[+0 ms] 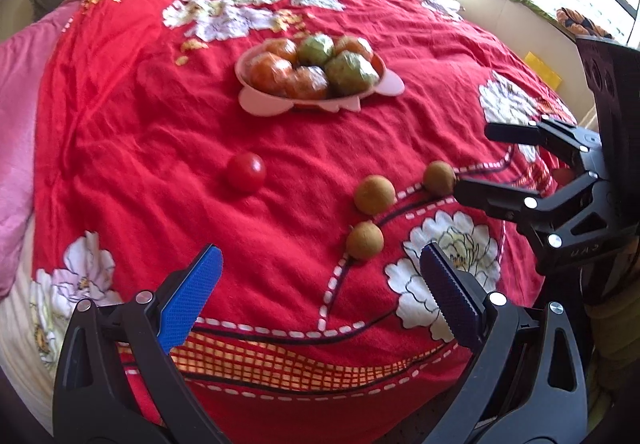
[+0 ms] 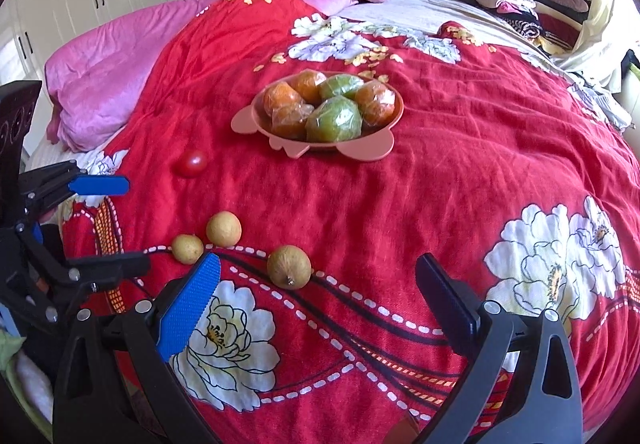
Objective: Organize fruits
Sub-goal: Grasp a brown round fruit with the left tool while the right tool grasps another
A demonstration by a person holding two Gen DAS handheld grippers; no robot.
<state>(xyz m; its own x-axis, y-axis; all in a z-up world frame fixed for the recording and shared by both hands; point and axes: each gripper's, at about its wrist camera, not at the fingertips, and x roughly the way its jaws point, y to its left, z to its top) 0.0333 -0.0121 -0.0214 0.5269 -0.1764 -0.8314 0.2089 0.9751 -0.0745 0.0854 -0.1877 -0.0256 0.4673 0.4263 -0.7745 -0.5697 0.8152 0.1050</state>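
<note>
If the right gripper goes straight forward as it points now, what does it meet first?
Probably the nearest brown fruit, lying on the red blanket just ahead between the open jaws, slightly left of centre. Depth is uncertain.

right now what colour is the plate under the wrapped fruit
Pale pink; the plate shows best in the right wrist view.

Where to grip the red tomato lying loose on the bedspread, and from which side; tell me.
Take the tomato across its round middle, coming down from above with open fingers. It lies alone on the soft red bedspread, apart from the brown fruits, so both sides are free.
</note>
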